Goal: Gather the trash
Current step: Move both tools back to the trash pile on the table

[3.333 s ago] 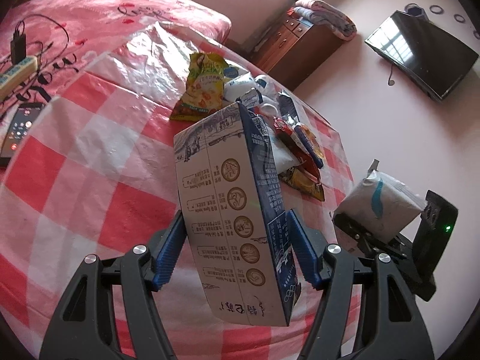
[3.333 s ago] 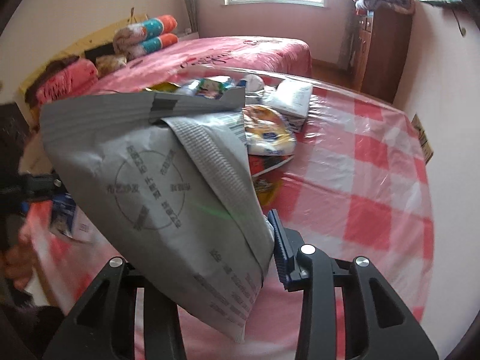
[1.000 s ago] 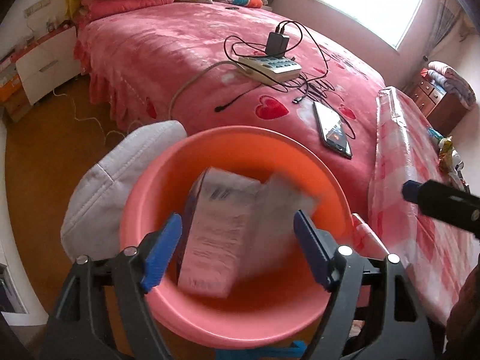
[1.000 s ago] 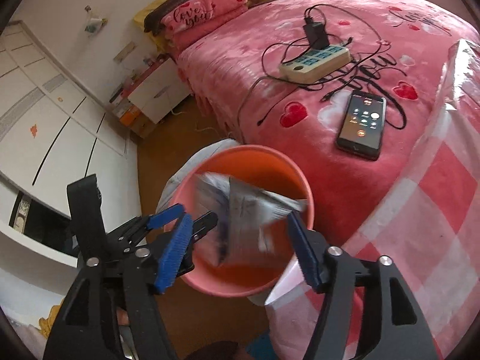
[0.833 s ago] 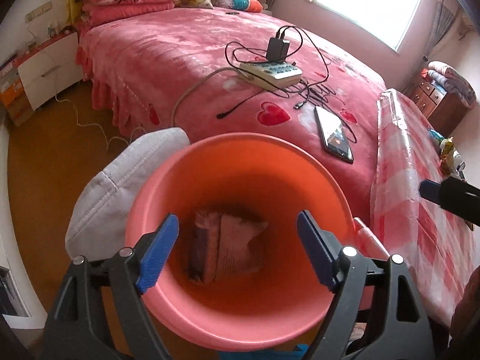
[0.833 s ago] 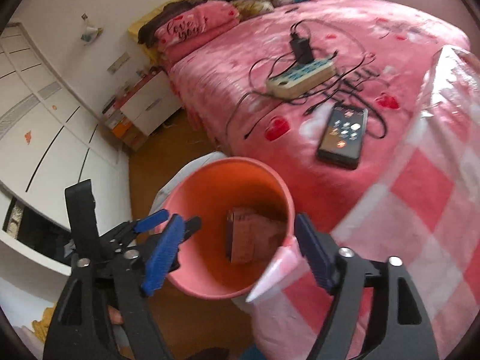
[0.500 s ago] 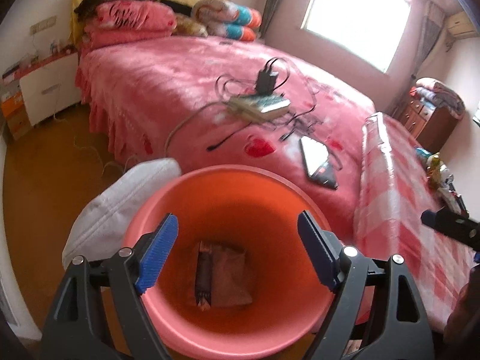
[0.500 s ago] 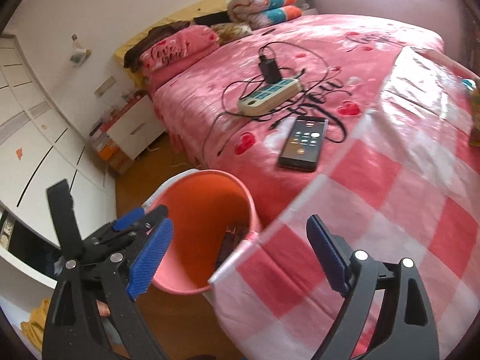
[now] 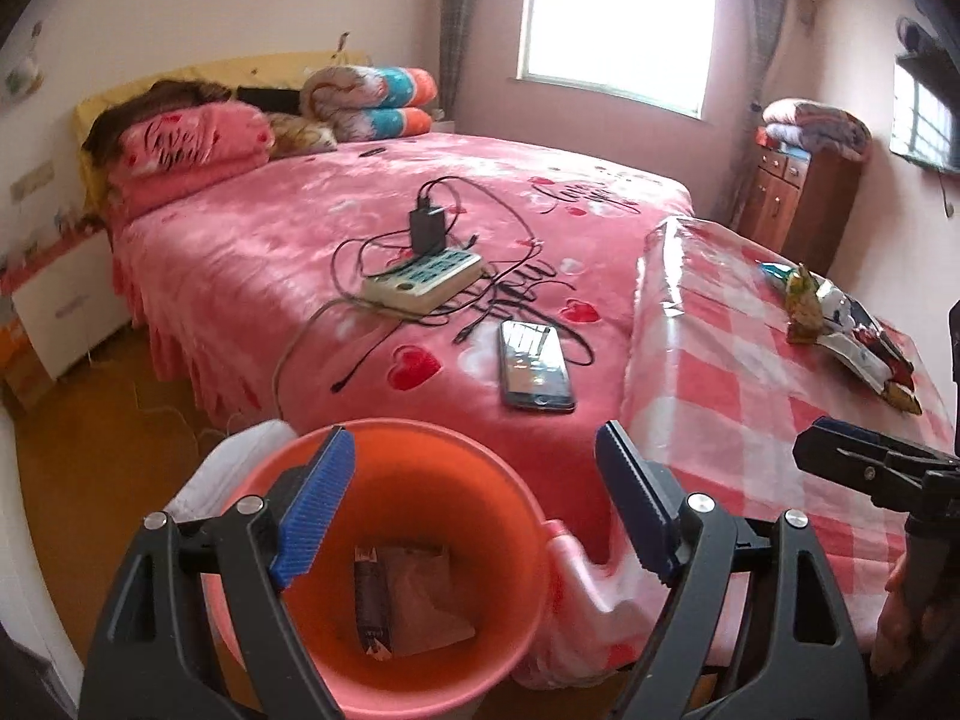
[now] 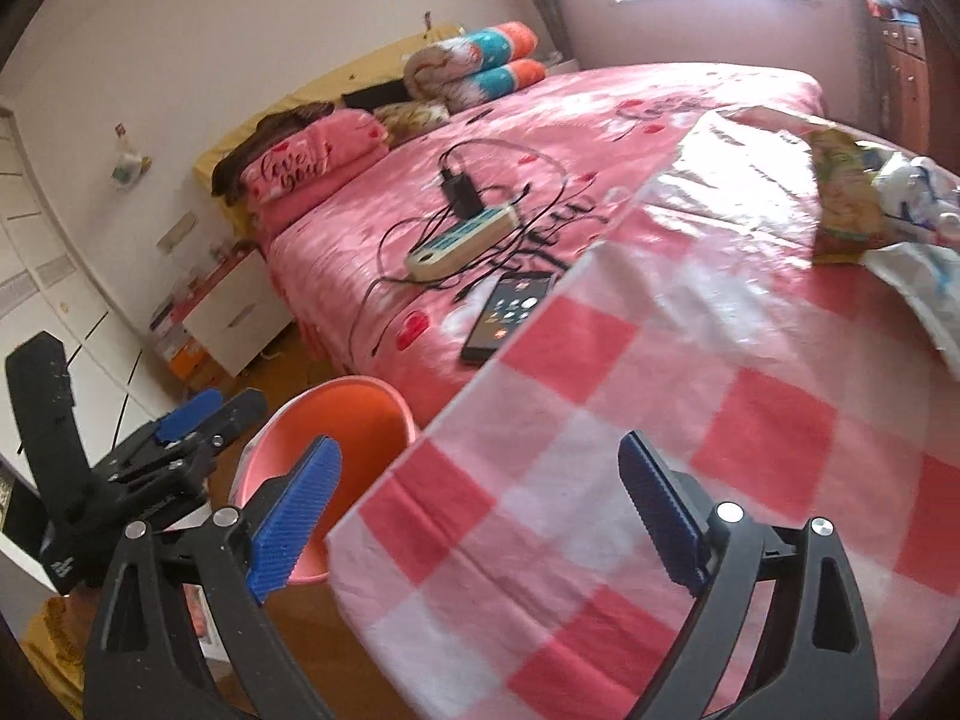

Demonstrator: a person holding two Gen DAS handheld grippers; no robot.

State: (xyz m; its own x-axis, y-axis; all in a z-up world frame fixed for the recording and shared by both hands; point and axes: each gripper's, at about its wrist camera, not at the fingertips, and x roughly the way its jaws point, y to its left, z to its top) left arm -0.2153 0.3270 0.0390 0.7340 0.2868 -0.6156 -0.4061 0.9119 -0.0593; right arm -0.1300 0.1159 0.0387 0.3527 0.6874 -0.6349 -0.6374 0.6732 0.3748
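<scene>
Both claws were empty and stood wide apart. The left claw (image 9: 474,516) hung above an orange plastic bucket (image 9: 516,498) on the floor beside the bed (image 9: 288,252). A second earlier a milk carton and a grey bag were tumbling between the claws into that bucket; now the carton (image 9: 372,606) and the bag (image 9: 426,600) lay flat on its bottom, clear of the pads. The right claw (image 10: 480,492), whose jaws had just been opening, held nothing and had swung off the bucket to face the counter with its red-and-white checked cloth (image 10: 690,420). More trash waited there at the far end: a yellow snack packet (image 10: 846,198) among a heap of other wrappers (image 9: 852,336). So two pieces were collected, and the next trip likely went back to that heap. A phone (image 9: 534,366) and a power strip (image 9: 420,285) lay on the bed, not trash.
</scene>
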